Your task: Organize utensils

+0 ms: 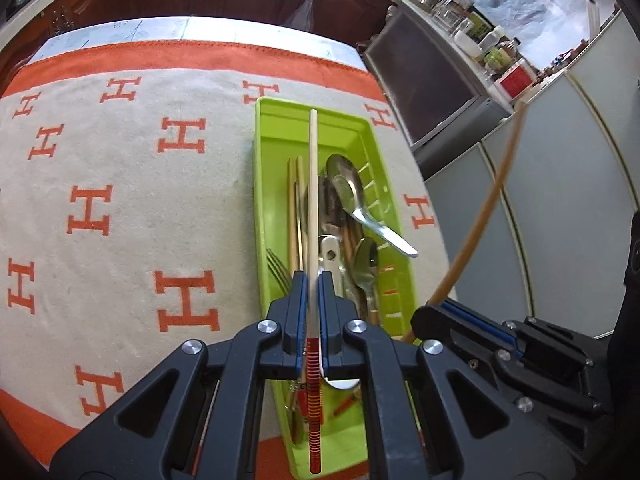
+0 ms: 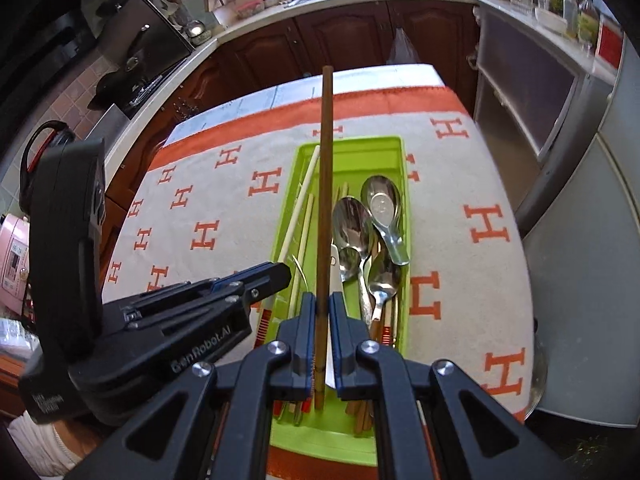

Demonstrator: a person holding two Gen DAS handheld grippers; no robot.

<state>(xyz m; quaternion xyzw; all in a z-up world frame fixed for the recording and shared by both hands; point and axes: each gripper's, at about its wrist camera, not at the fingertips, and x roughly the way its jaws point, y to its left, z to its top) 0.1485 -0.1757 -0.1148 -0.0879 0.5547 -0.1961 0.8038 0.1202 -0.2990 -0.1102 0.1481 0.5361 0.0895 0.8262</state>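
A lime green utensil tray (image 1: 272,128) (image 2: 396,152) lies on the table and holds spoons (image 1: 344,188) (image 2: 352,224), a fork (image 1: 278,268), a white-handled tool and chopsticks. My left gripper (image 1: 313,280) is shut on a pale chopstick (image 1: 312,184) with a red striped end and holds it lengthwise above the tray; it shows in the right wrist view too (image 2: 304,196). My right gripper (image 2: 322,302) is shut on a brown chopstick (image 2: 325,168), above the tray. That stick (image 1: 488,208) and the right gripper (image 1: 424,314) show at the right of the left wrist view.
A beige cloth with orange H marks and an orange border (image 1: 120,200) (image 2: 480,240) covers the table. Dark wood cabinets (image 2: 340,40) and a cluttered counter (image 2: 560,12) stand behind. A grey cabinet (image 1: 560,200) is to the right.
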